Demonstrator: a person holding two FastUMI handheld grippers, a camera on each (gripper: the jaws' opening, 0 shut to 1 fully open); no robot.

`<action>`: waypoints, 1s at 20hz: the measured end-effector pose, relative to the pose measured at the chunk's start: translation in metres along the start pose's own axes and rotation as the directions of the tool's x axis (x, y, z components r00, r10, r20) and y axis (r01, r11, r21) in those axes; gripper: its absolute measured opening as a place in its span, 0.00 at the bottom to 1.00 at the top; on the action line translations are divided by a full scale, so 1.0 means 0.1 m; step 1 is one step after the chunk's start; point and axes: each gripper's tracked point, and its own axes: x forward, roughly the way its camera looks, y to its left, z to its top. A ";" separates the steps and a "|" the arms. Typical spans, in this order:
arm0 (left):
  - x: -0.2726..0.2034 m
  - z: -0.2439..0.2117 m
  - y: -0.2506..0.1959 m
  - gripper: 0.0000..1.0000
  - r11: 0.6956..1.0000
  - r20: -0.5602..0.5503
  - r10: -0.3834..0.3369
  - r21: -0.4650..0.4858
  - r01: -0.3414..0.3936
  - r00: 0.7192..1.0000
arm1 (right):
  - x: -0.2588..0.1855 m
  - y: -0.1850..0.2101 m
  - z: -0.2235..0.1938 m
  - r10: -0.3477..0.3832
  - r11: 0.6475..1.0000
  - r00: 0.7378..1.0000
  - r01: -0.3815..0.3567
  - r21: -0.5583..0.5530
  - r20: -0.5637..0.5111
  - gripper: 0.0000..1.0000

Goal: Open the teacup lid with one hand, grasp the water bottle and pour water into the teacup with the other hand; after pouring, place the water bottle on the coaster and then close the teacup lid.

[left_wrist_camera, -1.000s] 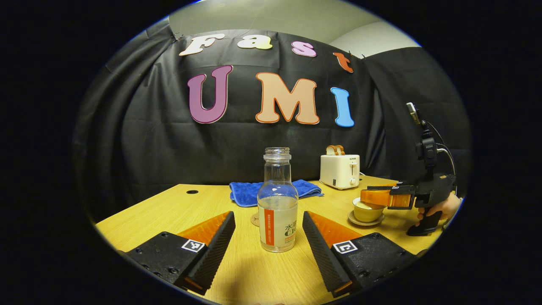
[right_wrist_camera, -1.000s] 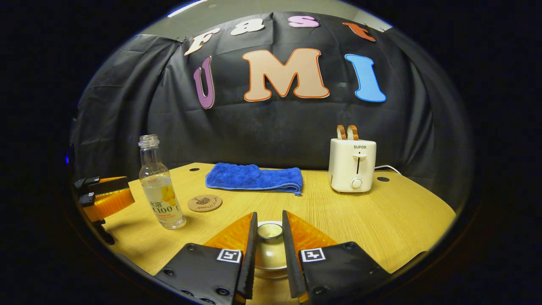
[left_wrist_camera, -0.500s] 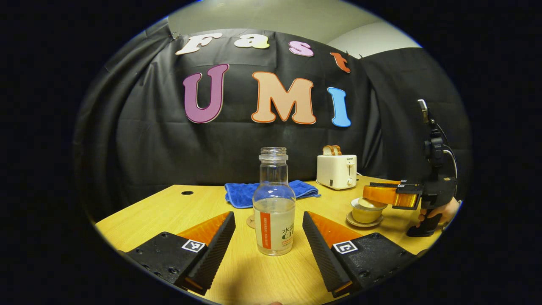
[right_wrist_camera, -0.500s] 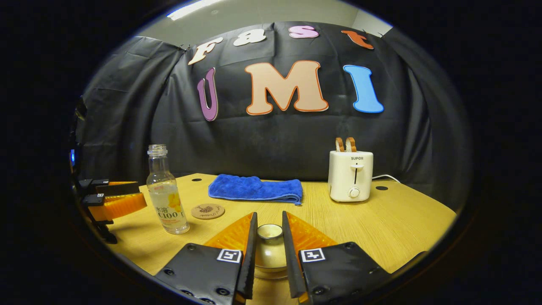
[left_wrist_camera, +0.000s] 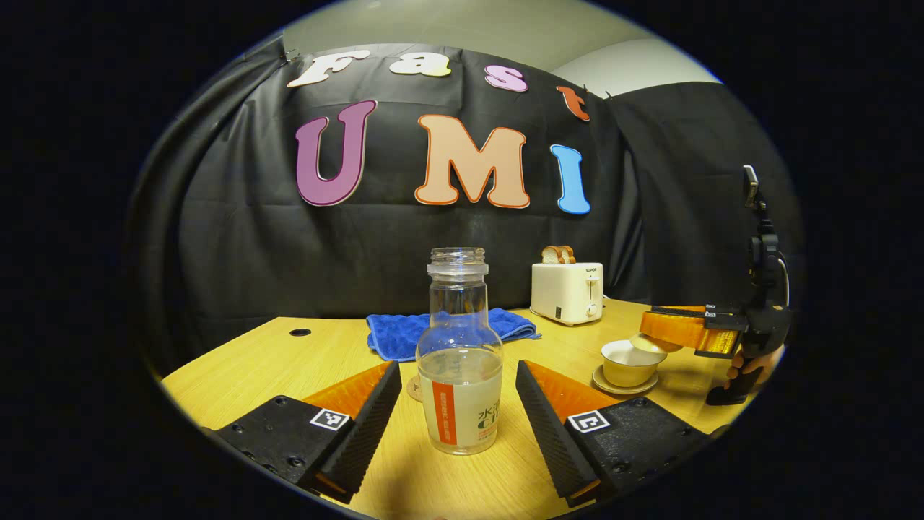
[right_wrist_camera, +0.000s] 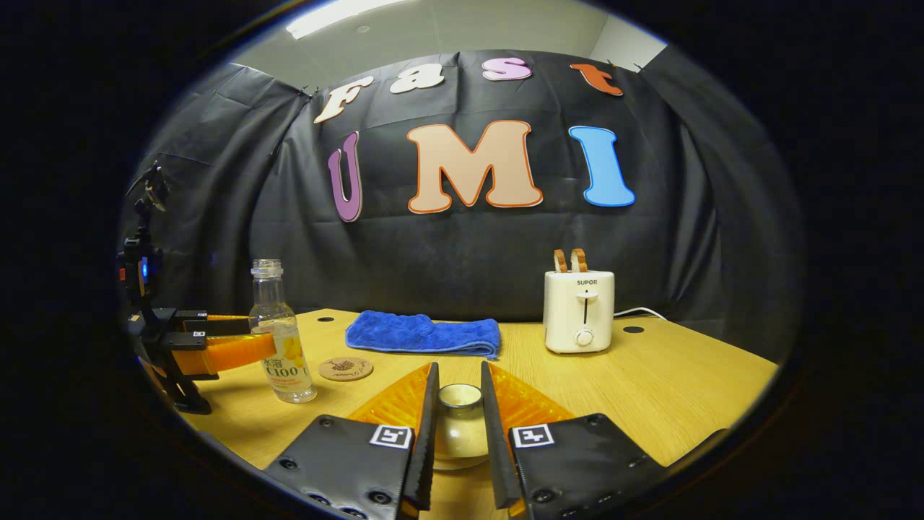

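Your right gripper (right_wrist_camera: 459, 433) pinches the lid (right_wrist_camera: 460, 426); your left gripper (left_wrist_camera: 456, 404) is spread around the bottle (left_wrist_camera: 460, 354) (uncapped). Toaster (right_wrist_camera: 579, 310) at 1 o'clock reads "SUPOR".

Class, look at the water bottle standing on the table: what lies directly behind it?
Behind the water bottle lie the round coaster, mostly hidden by the bottle in the left gripper view, and farther back a folded blue towel. The bottle covers the towel's middle there.
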 end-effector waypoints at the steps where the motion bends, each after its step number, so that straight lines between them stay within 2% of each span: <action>1: 0.03 -0.01 0.00 0.93 1.000 -0.010 -0.004 0.001 0.004 1.000 | -0.03 -0.04 0.01 -0.009 1.000 1.000 0.009 -0.001 0.002 0.36; 4: 0.14 -0.06 -0.03 0.94 1.000 -0.040 -0.022 0.006 0.022 0.999 | -0.12 -0.18 0.02 -0.041 0.999 0.999 0.041 -0.002 0.006 0.36; 12: 0.34 -0.13 0.03 0.93 1.000 -0.097 -0.006 0.008 0.007 0.995 | -0.29 -0.40 0.04 -0.073 0.997 0.997 0.073 -0.002 0.007 0.36; 14: 0.36 -0.17 0.03 0.86 1.000 -0.109 -0.002 0.019 0.004 0.994 | -0.30 -0.41 0.04 -0.074 0.997 0.997 0.074 -0.002 0.006 0.36; 15: 0.35 -0.14 0.03 0.77 1.000 -0.106 -0.003 0.019 0.005 0.994 | -0.31 -0.41 0.05 -0.074 0.997 0.997 0.074 -0.002 0.006 0.36; 20: 0.37 -0.15 0.07 0.72 1.000 -0.106 0.017 0.020 -0.015 0.994 | -0.30 -0.44 0.04 -0.084 0.996 0.996 0.084 -0.003 0.007 0.36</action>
